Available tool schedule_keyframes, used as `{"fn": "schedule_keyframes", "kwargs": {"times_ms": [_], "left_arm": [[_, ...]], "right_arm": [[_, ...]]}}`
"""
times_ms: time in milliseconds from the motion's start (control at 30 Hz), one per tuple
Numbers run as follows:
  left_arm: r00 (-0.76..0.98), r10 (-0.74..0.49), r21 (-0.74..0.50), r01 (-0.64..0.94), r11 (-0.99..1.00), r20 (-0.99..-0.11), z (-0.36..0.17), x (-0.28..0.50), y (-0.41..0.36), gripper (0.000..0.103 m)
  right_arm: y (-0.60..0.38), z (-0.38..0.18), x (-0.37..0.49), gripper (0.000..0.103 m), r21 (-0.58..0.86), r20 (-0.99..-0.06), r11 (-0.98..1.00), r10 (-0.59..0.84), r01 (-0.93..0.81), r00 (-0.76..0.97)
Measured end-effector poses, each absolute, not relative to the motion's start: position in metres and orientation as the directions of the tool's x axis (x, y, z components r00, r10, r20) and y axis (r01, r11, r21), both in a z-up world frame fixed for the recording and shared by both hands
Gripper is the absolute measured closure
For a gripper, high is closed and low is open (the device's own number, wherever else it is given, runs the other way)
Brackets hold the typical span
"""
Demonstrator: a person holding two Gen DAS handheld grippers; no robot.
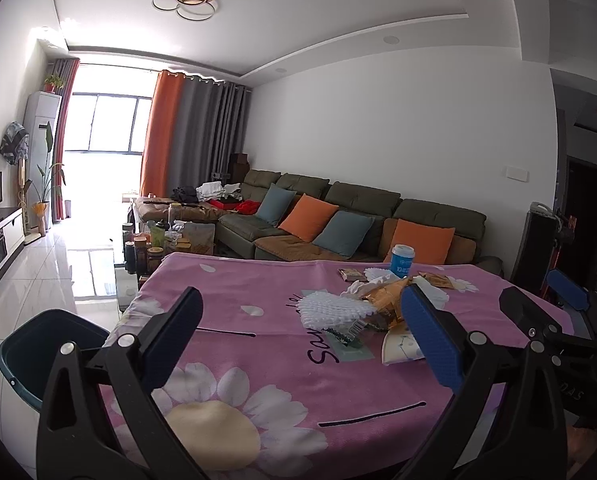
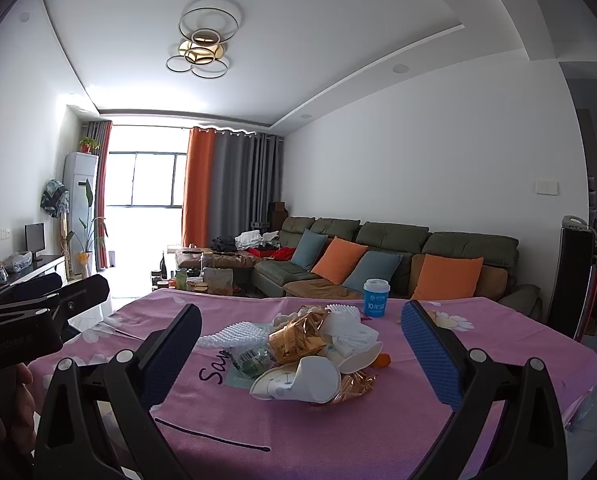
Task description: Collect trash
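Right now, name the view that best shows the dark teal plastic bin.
Left wrist view: the dark teal plastic bin stands beside the table, its open rim visible. The right wrist view does not show it.

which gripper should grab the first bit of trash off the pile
Right, probably. The trash pile sits centred between the open right gripper; the left gripper faces it off-centre, nearer the bin.

Pink floral tablecloth (image 2: 338, 432) covers table; green sofa (image 2: 390, 240) along right wall with orange cushions (image 2: 448, 277) and blue cushions (image 2: 372, 270); orange-and-grey curtains (image 1: 186, 136) beside window (image 1: 110, 124); ring ceiling lamp (image 2: 202, 46).
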State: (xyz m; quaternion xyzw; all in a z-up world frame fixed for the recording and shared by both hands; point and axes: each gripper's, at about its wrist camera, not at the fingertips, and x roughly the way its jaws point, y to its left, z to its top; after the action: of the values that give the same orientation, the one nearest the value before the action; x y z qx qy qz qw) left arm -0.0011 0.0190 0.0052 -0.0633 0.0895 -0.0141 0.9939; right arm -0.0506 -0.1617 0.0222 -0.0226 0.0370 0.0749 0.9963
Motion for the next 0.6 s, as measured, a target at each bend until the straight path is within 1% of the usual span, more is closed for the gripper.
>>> {"fn": "schedule_keyframes", "kwargs": {"times_ms": [333, 600], "left_arm": [[0.984, -0.024, -0.119, 0.002, 0.993, -0.178, 0.004, -0.0004, 0.0177, 0.006], [0.986, -0.021, -0.111, 0.002, 0.994, -0.164, 0.003, -0.0035, 0.0156, 0.005]], "right_arm": [[-0.1613, 0.0215, -0.0504, 0.007, -0.038, -0.08, 0.988, 0.148, -0.151, 0.986], [-0.1607, 0.0216, -0.0508, 0.007, -0.037, -0.079, 0.988, 0.146, -0.149, 0.986]]}}
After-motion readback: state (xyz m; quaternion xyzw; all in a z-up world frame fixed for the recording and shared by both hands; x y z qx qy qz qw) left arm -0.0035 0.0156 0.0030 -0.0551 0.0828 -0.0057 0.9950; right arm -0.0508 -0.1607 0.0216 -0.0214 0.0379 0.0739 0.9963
